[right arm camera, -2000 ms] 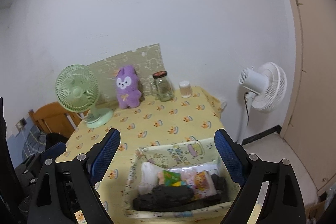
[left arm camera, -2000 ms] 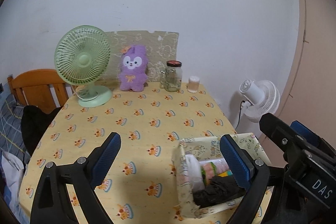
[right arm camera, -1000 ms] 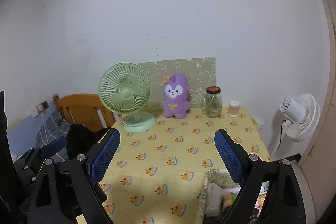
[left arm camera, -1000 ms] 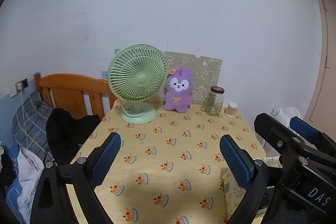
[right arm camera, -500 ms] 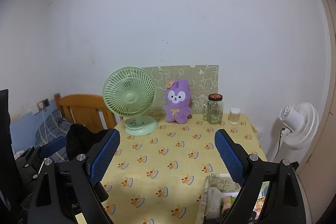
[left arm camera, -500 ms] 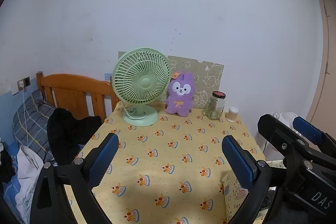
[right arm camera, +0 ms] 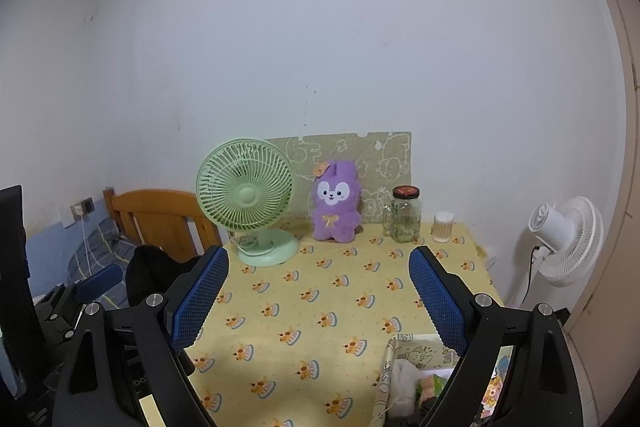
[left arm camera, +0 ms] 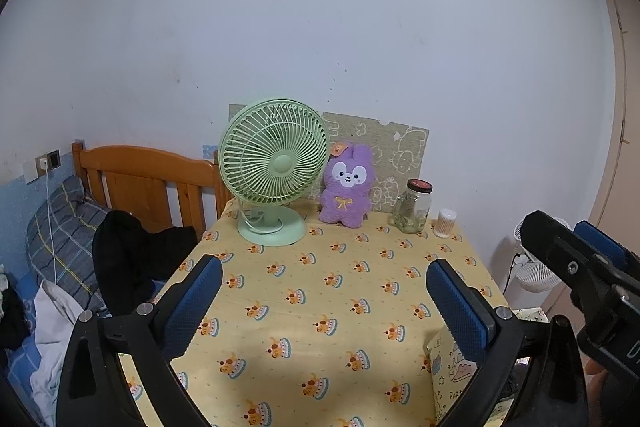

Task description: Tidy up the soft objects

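**Soft things sit in a patterned bin at the lower right, both grippers released**

The fabric storage bin [right arm camera: 390, 379] sits at the lower right of the right wrist view, on the near edge of the yellow tablecloth [right arm camera: 320, 299]. Inside it lie a white plastic bag [right arm camera: 404, 383], something green and orange, and a dark item; part of the bin is hidden behind the right finger. In the left wrist view only its printed wall [left arm camera: 448, 375] shows at the lower right.

The right gripper [right arm camera: 318, 301] is spread wide with nothing between its blue pads. The left gripper [left arm camera: 322, 301] has just been opening and also stands wide with nothing between its pads.

At the frame's centre, against the wall, a purple plush bunny [right arm camera: 334, 205] sits upright between a green desk fan [right arm camera: 248, 201] on its left and a glass jar [right arm camera: 404, 215] on its right. A white standing fan [right arm camera: 566, 241] is at the right edge.
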The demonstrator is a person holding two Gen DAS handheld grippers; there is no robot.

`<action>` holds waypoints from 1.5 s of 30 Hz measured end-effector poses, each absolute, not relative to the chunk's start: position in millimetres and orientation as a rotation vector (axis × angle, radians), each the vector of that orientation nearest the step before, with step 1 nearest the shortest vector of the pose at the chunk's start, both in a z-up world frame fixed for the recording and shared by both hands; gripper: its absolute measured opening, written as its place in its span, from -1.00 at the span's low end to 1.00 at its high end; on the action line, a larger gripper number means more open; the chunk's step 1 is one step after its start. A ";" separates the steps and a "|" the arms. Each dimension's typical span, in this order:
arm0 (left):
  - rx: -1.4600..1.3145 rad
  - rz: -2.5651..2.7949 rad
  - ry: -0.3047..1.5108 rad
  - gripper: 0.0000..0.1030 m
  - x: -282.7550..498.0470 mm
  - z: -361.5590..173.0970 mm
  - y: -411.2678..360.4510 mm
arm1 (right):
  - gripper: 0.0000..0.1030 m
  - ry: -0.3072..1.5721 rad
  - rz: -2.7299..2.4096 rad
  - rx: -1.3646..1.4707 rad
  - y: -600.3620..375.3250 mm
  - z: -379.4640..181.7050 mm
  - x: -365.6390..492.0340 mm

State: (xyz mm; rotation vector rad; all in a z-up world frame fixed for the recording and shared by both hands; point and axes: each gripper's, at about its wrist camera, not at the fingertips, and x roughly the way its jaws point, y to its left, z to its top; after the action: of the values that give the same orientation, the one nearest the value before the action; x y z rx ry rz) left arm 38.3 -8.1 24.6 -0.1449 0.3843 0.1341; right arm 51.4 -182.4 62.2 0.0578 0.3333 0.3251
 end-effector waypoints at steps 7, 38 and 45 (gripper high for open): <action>-0.162 0.157 0.382 0.99 39.6 26.1 -0.9 | 0.82 0.335 0.321 0.044 -185.3 61.0 49.7; -0.142 0.156 0.365 1.00 35.1 33.5 -8.7 | 0.82 0.368 0.318 0.040 -191.2 53.7 53.4; -0.142 0.155 0.363 1.00 32.7 36.5 -9.1 | 0.82 0.364 0.320 0.044 -192.8 55.1 52.6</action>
State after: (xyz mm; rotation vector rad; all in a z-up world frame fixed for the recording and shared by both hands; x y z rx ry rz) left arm 32.7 -9.1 36.5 -0.1415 0.3627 0.1549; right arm 52.6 -192.8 55.1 0.0439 0.3641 0.3202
